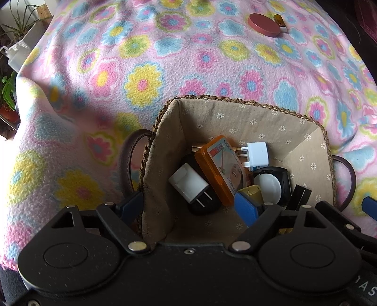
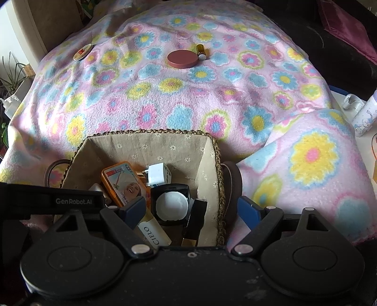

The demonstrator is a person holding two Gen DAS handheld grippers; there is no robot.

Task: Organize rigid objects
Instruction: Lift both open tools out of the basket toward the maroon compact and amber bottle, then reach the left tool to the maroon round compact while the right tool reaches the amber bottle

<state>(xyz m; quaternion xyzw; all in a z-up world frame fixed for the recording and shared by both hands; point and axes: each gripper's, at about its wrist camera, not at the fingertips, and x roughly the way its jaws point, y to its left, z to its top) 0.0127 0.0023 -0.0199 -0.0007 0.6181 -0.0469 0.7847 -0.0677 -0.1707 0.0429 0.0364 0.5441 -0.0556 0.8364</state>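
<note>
Claws, left [image 1: 193, 209] and right [image 2: 195, 209], hang apart, empty, straddling basket [image 1: 249, 103] walls; lifting could snag its rim.

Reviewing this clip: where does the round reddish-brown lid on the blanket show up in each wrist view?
Left wrist: the reddish-brown lid lies at the top right, far beyond the basket.
Right wrist: the lid lies in the upper middle, beyond the basket.
Shared landmark: the small amber bottle lies just right of the lid in both views.
</note>
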